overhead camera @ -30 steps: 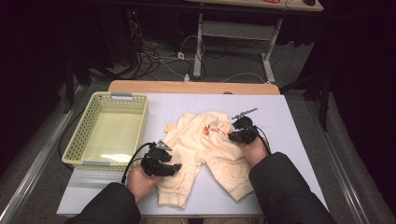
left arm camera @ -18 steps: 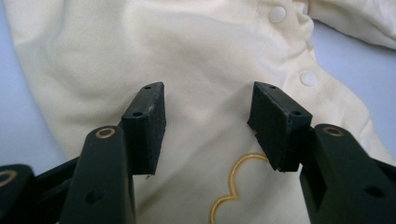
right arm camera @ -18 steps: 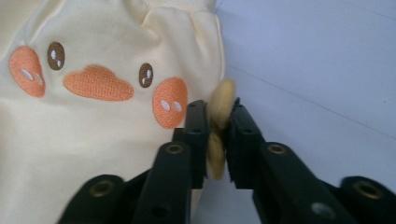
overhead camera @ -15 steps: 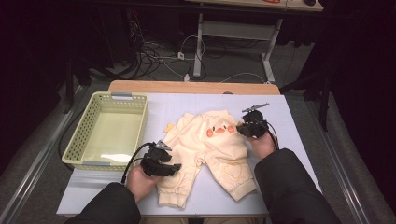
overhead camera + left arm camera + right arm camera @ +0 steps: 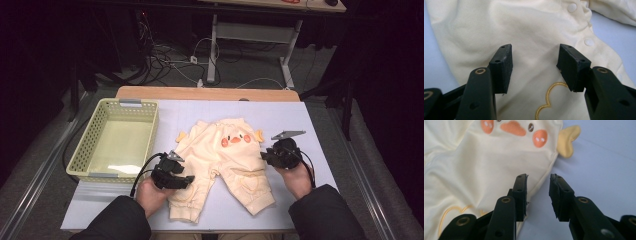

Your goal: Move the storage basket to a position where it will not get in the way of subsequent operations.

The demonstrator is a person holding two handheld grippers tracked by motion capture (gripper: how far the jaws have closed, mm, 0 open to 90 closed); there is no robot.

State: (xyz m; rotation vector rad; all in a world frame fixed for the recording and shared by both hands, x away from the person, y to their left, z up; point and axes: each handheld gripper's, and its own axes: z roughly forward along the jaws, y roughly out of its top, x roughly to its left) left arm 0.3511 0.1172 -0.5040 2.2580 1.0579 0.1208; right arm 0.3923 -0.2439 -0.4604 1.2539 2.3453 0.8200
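Cream baby pants [image 5: 225, 155] with an orange duck face [image 5: 235, 139] lie flat on the white table [image 5: 310, 125]. My left gripper [image 5: 187, 179] rests low over the pants' left leg. Its jaws stand open [image 5: 535, 58] above the cream cloth [image 5: 534, 30], near snap buttons and a gold stitched outline, and the pads press on nothing. My right gripper [image 5: 265, 156] sits at the pants' right edge. Its jaws [image 5: 538, 185] have just been opening and stand a little apart over the hem, with nothing between them. The duck face [image 5: 512, 127] and a yellow wing flap [image 5: 569, 138] lie beyond them.
A pale green plastic basket [image 5: 85, 155] stands at the table's left side. Bare table surface runs right of the pants and behind them. Beyond the far edge are desk legs and cables on the floor.
The right gripper moved right from the bunched waist to the pants' right edge and its jaws parted. The pants now lie spread with the duck face showing. The left gripper stayed put.
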